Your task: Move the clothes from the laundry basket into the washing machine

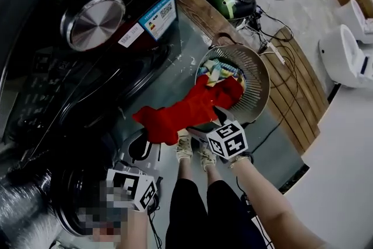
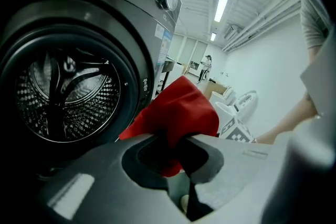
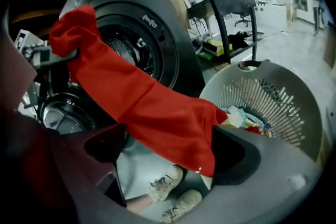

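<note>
The big dark washing machine (image 1: 87, 61) stands on your left. Its round mouth is open, and you can see the shiny drum (image 2: 68, 94) with its little holes. On the front is a blue and white sticker (image 1: 158, 16) with a square code. The print on it is too small to read.

The grey laundry basket (image 1: 256, 76) stands just to the right of the machine. It has bright mixed clothes (image 1: 218, 70) in it.

A long red cloth (image 1: 186, 111) stretches through the air from the basket's rim toward the machine, between your two tools. Your left tool (image 2: 173, 136) is closed tight on one end of the red cloth, near the drum. Your right tool (image 3: 168, 149) has its jaws wide apart. The other end of the red cloth hangs loose between them, and nothing pinches it.

The marker cube (image 1: 227, 140) on your right tool shows black and white squares. Your pale shoes (image 1: 192, 151) are on the floor just below the red cloth.
</note>
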Demonstrator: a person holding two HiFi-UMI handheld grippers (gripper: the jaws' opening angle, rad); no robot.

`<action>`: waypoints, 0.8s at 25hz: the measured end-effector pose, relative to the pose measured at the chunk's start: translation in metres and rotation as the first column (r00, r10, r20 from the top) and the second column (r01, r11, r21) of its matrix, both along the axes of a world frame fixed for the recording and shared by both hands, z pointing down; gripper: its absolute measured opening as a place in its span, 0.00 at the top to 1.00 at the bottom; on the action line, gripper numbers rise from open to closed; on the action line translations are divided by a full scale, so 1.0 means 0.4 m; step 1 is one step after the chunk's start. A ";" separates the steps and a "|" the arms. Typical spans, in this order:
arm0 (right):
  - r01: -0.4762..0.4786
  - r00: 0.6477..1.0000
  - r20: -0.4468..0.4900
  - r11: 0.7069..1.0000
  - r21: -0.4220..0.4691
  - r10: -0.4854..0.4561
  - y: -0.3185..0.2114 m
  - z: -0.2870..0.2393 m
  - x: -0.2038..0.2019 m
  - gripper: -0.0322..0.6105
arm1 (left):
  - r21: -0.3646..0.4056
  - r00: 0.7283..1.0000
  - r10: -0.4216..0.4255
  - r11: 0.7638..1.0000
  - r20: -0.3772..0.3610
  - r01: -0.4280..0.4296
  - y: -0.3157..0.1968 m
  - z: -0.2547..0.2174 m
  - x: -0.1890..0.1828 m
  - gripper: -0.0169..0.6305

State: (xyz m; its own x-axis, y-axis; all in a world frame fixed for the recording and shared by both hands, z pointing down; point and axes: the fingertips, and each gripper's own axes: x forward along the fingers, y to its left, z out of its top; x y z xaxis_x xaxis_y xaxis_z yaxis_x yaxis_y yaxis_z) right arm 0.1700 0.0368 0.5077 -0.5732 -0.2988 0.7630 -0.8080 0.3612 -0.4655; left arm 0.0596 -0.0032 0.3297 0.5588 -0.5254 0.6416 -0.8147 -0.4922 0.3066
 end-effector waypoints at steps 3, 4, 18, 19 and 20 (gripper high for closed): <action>-0.006 0.998 -0.065 0.999 -0.043 0.004 0.002 0.088 0.008 0.16 | -0.007 1.000 -0.007 1.000 0.019 0.007 -0.004 0.023 -0.007 0.74; -0.028 0.997 -0.069 0.998 -0.063 0.024 0.003 0.107 0.014 0.24 | -0.009 1.000 -0.011 1.000 0.021 0.011 -0.004 0.035 -0.011 0.74; -0.240 0.933 0.289 0.969 0.063 0.213 -0.103 -0.194 -0.017 0.89 | -0.066 0.981 -0.181 0.980 0.062 0.185 0.065 0.135 -0.081 0.72; -0.226 0.930 0.315 0.970 0.086 0.188 -0.110 -0.223 -0.040 0.89 | -0.066 0.978 -0.204 0.976 0.049 0.207 0.070 0.137 -0.086 0.70; -0.208 0.927 0.339 0.972 0.109 0.160 -0.116 -0.250 -0.066 0.89 | -0.065 0.974 -0.226 0.972 0.036 0.228 0.072 0.139 -0.089 0.65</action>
State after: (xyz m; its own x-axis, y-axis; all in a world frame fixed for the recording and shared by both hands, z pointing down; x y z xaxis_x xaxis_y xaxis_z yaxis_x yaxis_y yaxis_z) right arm 0.1438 -0.0096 0.4075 -0.7071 -0.5132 0.4864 -0.6792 0.3016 -0.6691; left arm 0.0240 0.0255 0.3851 0.4118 -0.5905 0.6940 -0.9113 -0.2724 0.3089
